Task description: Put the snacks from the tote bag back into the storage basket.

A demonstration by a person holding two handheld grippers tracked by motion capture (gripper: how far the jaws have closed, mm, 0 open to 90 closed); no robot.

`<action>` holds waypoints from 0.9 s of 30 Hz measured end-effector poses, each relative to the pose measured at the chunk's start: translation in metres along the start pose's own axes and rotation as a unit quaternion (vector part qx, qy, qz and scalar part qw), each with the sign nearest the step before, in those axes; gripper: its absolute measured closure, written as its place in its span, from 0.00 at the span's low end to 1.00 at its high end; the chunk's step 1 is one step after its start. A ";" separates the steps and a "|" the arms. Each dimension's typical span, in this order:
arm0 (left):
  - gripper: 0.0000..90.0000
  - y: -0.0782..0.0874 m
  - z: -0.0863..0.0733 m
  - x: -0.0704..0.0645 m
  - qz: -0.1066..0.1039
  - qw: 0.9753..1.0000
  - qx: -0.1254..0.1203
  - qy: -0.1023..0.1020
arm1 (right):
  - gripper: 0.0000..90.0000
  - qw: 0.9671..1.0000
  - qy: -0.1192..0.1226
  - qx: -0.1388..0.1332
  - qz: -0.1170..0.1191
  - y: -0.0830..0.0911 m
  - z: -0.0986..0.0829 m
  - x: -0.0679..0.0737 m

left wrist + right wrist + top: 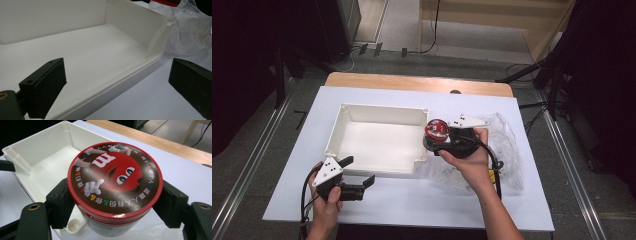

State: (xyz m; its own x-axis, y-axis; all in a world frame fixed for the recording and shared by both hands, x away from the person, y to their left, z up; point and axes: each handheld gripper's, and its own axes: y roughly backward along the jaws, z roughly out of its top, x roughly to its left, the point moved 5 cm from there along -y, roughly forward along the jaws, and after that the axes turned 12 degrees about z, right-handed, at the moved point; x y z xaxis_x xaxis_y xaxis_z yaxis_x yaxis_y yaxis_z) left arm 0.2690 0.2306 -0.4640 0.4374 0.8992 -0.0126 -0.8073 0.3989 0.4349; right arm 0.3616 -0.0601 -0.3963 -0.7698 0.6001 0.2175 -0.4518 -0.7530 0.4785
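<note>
- Right tongs [443, 136]: closed on a candy tub [436, 130], one jaw pressed to each side of the body just under the lid. In the right gripper view the tub [115, 182] sits upright between the jaws, and its round red-rimmed lid carries a red cartoon candy face ringed with printed characters.
- Tub position: just outside the right wall of the white plastic tray [343, 122], at the tray's near-right corner, right of the tabletop's [412, 200] centre. Whether the tub's base touches the surface cannot be told.
- A crumpled clear plastic bag [507, 145] lies on the tabletop under and to the right of the right hand [469, 155], toward the right edge.
- Left tongs [360, 171]: open, jaws wide apart, gripping nothing. They sit at the tray's near-left corner, near the front edge of the tabletop, held in the left hand [328, 197].
- In the left gripper view the jaws straddle the tray's near wall [120, 82]: one jaw over the bare tray floor, the other over the tabletop outside it. The bag [190, 30] shows beyond the tray's far corner.
- The tray has nothing in it.
</note>
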 end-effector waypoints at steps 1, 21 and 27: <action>0.02 0.000 0.000 0.000 0.001 1.000 0.000 -0.001 | 0.28 1.000 0.001 0.000 0.001 -0.001 0.001 0.001; 0.02 0.001 0.000 0.001 -0.001 1.000 0.001 -0.001 | 0.28 1.000 0.021 0.008 0.021 -0.021 0.011 0.019; 0.02 0.001 0.000 0.002 -0.001 1.000 0.000 -0.001 | 0.28 0.999 0.024 0.013 0.025 -0.027 0.011 0.023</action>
State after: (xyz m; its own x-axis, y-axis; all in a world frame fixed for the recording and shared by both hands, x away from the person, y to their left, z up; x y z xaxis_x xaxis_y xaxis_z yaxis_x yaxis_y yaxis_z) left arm 0.2689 0.2331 -0.4633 0.4392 0.8983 -0.0119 -0.8068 0.4002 0.4346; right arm 0.3608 -0.0226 -0.3951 -0.8124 0.5473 0.2009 -0.4007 -0.7744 0.4896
